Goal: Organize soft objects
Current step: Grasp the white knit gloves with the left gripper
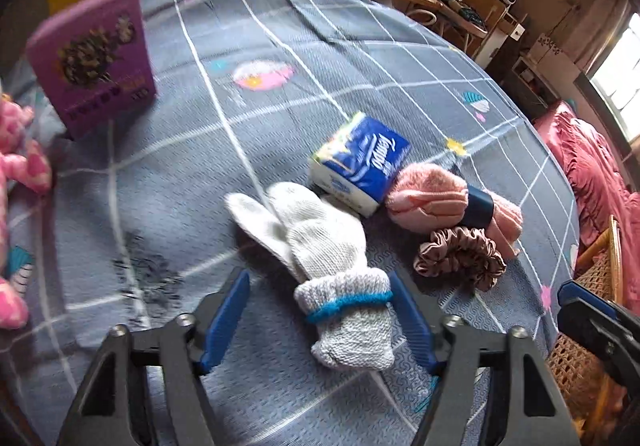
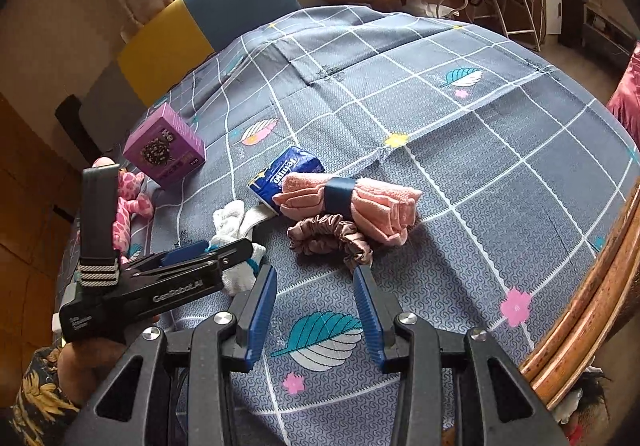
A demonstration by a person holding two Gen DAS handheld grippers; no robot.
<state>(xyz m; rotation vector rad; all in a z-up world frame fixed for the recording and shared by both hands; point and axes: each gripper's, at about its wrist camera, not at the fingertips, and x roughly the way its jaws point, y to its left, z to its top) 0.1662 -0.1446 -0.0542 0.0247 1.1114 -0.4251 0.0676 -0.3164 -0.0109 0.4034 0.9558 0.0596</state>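
A white knit glove point(image 1: 316, 242) with a blue-banded cuff lies on the bedspread. My left gripper point(image 1: 318, 282) is open, its blue pads on either side of the cuff; the right pad touches it. Beside the glove lie a blue tissue pack point(image 1: 360, 162), a rolled pink towel point(image 1: 448, 198) with a dark band, and a brown scrunchie point(image 1: 460, 258). My right gripper point(image 2: 316, 274) is open and empty, just in front of the scrunchie point(image 2: 332, 238) and the towel point(image 2: 360, 206). The left gripper point(image 2: 224, 250) shows over the glove point(image 2: 236, 222).
A purple box point(image 1: 92, 54) stands at the left, with a pink plush toy point(image 1: 16, 166) by it. The grey checked bedspread point(image 1: 360, 46) covers the surface. A wicker chair point(image 1: 592, 286) and a wooden rim point(image 2: 592, 302) stand at the right edge.
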